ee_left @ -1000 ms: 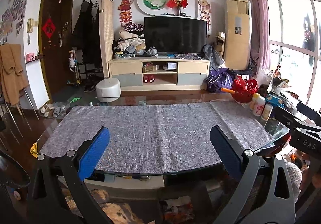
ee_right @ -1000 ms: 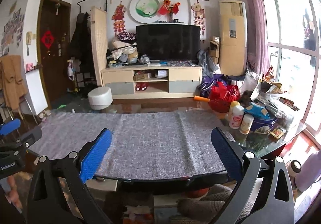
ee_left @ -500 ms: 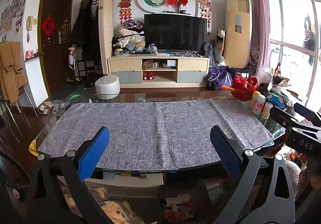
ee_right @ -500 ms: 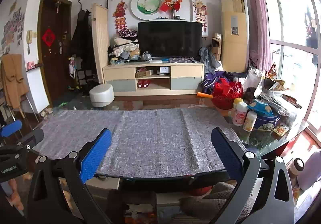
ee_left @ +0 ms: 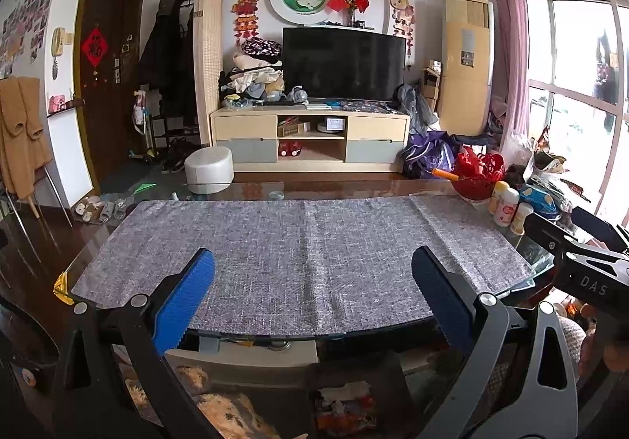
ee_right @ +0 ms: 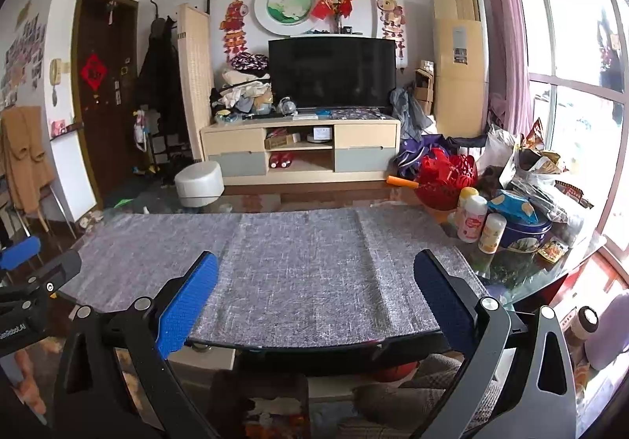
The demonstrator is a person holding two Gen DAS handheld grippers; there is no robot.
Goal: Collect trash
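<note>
Both claws spread, holding nothing. Wrappers point(ee_right: 550, 171) pile at 2 o'clock from right claw point(ee_right: 316, 293), which looks nearer than left claw point(ee_left: 312, 289).

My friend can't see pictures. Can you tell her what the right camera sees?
The right tool is open and holds nothing above a grey mat on a glass table. Bottles and snack bags crowd the table's right end; a TV stands behind.
</note>
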